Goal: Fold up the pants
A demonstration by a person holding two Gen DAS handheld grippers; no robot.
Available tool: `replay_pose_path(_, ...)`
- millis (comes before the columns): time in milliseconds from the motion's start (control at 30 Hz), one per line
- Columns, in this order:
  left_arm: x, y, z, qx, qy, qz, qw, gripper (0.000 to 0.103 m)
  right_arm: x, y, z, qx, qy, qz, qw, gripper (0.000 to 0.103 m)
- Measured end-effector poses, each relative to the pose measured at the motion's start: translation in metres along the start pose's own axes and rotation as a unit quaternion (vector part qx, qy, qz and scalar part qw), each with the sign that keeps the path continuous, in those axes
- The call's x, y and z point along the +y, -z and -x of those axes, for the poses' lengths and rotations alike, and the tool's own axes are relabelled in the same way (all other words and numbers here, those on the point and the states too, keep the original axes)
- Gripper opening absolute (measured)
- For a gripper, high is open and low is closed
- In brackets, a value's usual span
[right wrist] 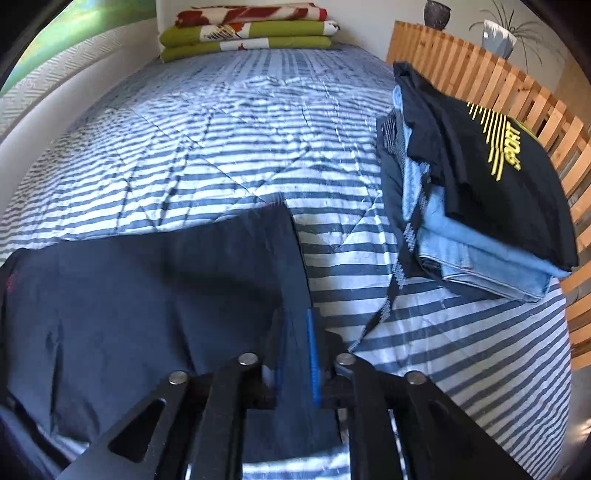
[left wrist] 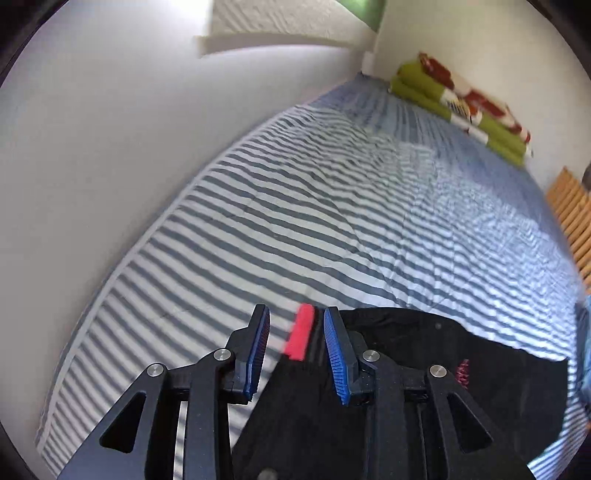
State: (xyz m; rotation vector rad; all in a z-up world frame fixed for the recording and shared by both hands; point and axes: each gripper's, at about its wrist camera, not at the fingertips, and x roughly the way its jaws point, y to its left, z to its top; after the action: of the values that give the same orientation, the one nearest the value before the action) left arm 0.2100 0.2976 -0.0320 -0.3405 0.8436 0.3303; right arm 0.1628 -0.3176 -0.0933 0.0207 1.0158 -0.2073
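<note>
1. We're over the bed (right wrist: 229,122), its blue-and-white striped cover filling both views from edge to edge.
2. The dark pants (right wrist: 147,295) lie across the near part of that cover. In the right wrist view they spread from 9 o'clock toward the centre, one straight edge running up toward 12 o'clock. In the left wrist view they bunch up at 5 o'clock.
3. At 3 o'clock in the right wrist view we see a stack of folded clothes (right wrist: 480,206), well apart from the pants: denim beneath, a black shirt with yellow print on top, and a wooden slatted headboard (right wrist: 498,85) just behind.
4. Far off at 12 o'clock, a pile of folded green, red and white blankets (right wrist: 247,33) sits at the end of the bed against the wall.
5. The right tool (right wrist: 295,354) is down at 6 o'clock of its own view with its blue pads nearly together, and dark pants fabric runs up between them. We call it gripping the pants by their edge.
6. The left tool (left wrist: 297,354) shows a clear gap between its blue pads. A fold of the pants and a red tag (left wrist: 301,332) lie in that gap, closer to the right-hand finger. We can't tell whether both pads actually press on the cloth.
7. Two potted plants (right wrist: 495,33) stand beyond the headboard at 1 o'clock.
</note>
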Motion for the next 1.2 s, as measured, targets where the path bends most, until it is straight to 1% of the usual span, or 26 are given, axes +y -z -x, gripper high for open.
replay_pose_path(100, 0.02, 0.009, 0.046, -0.023, 0.014, -0.007, 0.9996, 0.033, -0.003, 0.012, 0.031, -0.009, -0.022, 0.009, 1.0, 0.017)
replay_pose_path(167, 0.037, 0.025, 0.084, -0.034, 0.032, -0.008, 0.9989, 0.037, -0.006, 0.024, 0.051, -0.011, -0.042, 0.007, 0.999, 0.02)
replay_pose_path(233, 0.057, 0.046, 0.117, -0.038, 0.047, 0.0, 0.9982, 0.045, -0.008, 0.045, 0.072, -0.006, -0.063, 0.007, 0.998, 0.022)
replay_pose_path(300, 0.076, 0.074, 0.146, -0.026, 0.064, -0.003, 0.9976, 0.05, -0.006, 0.069, 0.086, -0.002, -0.072, 0.013, 0.997, 0.024)
replay_pose_path(367, 0.092, 0.103, 0.168, -0.022, 0.064, 0.003, 0.9977, 0.054, -0.003, 0.103, 0.101, 0.004, -0.064, 0.024, 0.998, 0.025)
replay_pose_path(433, 0.101, 0.133, 0.18, -0.009, 0.071, -0.002, 0.9975, 0.065, 0.0, 0.134, 0.111, 0.011, -0.071, 0.03, 0.997, 0.026)
replay_pose_path(467, 0.105, 0.148, 0.184, -0.004, 0.065, -0.005, 0.9979, 0.069, 0.002, 0.146, 0.115, 0.015, -0.073, 0.032, 0.997, 0.026)
replay_pose_path(500, 0.111, 0.161, 0.184, 0.002, 0.057, -0.008, 0.9983, 0.073, 0.003, 0.161, 0.119, 0.021, -0.072, 0.034, 0.997, 0.027)
replay_pose_path(567, 0.121, 0.183, 0.179, 0.017, 0.052, -0.001, 0.9985, 0.074, 0.002, 0.189, 0.125, 0.031, -0.078, 0.025, 0.996, 0.029)
replay_pose_path(600, 0.126, 0.193, 0.173, 0.024, 0.054, 0.008, 0.9982, 0.074, 0.001, 0.201, 0.127, 0.036, -0.085, 0.02, 0.996, 0.031)
replay_pose_path(667, 0.138, 0.211, 0.163, 0.046, 0.071, 0.034, 0.9958, 0.074, -0.003, 0.224, 0.129, 0.052, -0.102, 0.003, 0.993, 0.039)
replay_pose_path(767, 0.153, 0.225, 0.138, 0.065, 0.079, 0.056, 0.9932, 0.074, -0.011, 0.246, 0.126, 0.067, -0.112, -0.023, 0.991, 0.041)
replay_pose_path(833, 0.154, 0.227, 0.124, 0.074, 0.078, 0.063, 0.9923, 0.074, -0.014, 0.253, 0.121, 0.078, -0.114, -0.041, 0.99, 0.042)
replay_pose_path(900, 0.159, 0.232, 0.115, 0.079, 0.087, 0.079, 0.99, 0.074, -0.014, 0.257, 0.113, 0.094, -0.122, -0.052, 0.987, 0.043)
replay_pose_path(933, 0.158, 0.229, 0.11, 0.08, 0.09, 0.084, 0.9892, 0.074, -0.014, 0.259, 0.109, 0.101, -0.126, -0.059, 0.985, 0.043)
replay_pose_path(967, 0.159, 0.228, 0.108, 0.08, 0.091, 0.088, 0.9887, 0.074, -0.014, 0.26, 0.106, 0.108, -0.133, -0.068, 0.983, 0.043)
replay_pose_path(1033, 0.162, 0.229, 0.107, 0.079, 0.095, 0.091, 0.9882, 0.074, -0.015, 0.264, 0.099, 0.129, -0.161, -0.089, 0.975, 0.043)
replay_pose_path(1100, 0.163, 0.23, 0.108, 0.077, 0.094, 0.089, 0.9886, 0.074, -0.016, 0.265, 0.096, 0.139, -0.187, -0.106, 0.967, 0.044)
replay_pose_path(1200, 0.155, 0.223, 0.104, 0.079, 0.094, 0.082, 0.9891, 0.074, -0.009, 0.262, 0.093, 0.145, -0.193, -0.105, 0.965, 0.043)
